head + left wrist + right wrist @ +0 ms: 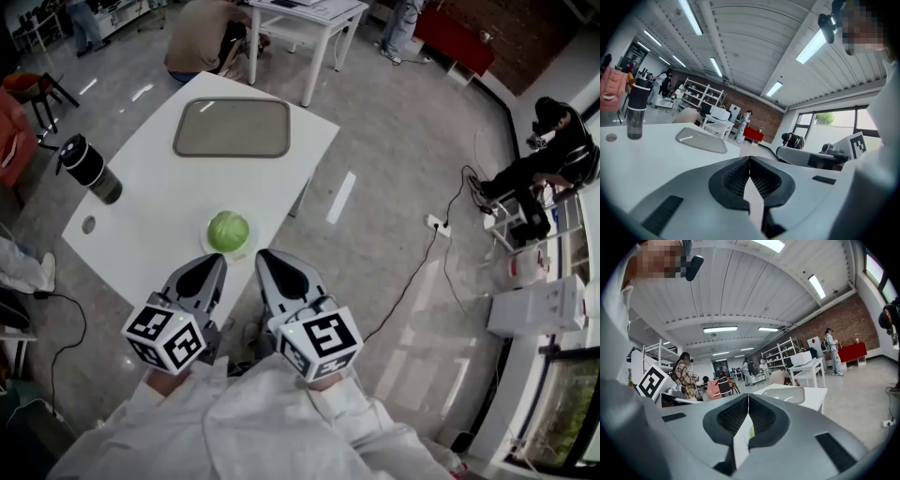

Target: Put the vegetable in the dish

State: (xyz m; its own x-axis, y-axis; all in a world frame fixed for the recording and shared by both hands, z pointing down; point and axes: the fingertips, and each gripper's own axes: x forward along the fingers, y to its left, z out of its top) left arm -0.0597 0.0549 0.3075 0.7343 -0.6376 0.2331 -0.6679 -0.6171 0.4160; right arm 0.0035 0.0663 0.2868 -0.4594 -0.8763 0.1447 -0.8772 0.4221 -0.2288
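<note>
Reading from the left edge of the worktop [159, 192]: a dark bottle [89, 169] stands upright near that edge, clear of the task and well apart from everything else.

Left tool [217, 262]: held low off the near edge of the worktop, pointing away from the person. Its own view shows the jaws pressed together along their full length, with nothing between them. It touches nothing.

Cabbage [228, 231]: sits on the worktop just inside the near edge, directly ahead of the two tools and roughly on the line between their tips. It is close to round, so no long axis governs the approach. A pale disc may lie under it; this cannot be confirmed.

Right tool [264, 255]: held beside the left one, also off the near edge, its tip angled slightly inward toward the cabbage. Its own view shows the jaws closed and empty. A green sliver showing below them is taken to be the cabbage beyond.

Dish [232, 127]: a shallow grey rectangular tray lying flat toward the far edge, empty, well apart from the cabbage and straight beyond it.

Assessment: the task has not begun. Neither tool is clearly nearer, though the left tip looks marginally closer. Either tool must spread its jaws wide before a grasp, then carry forward to the far edge.
</note>
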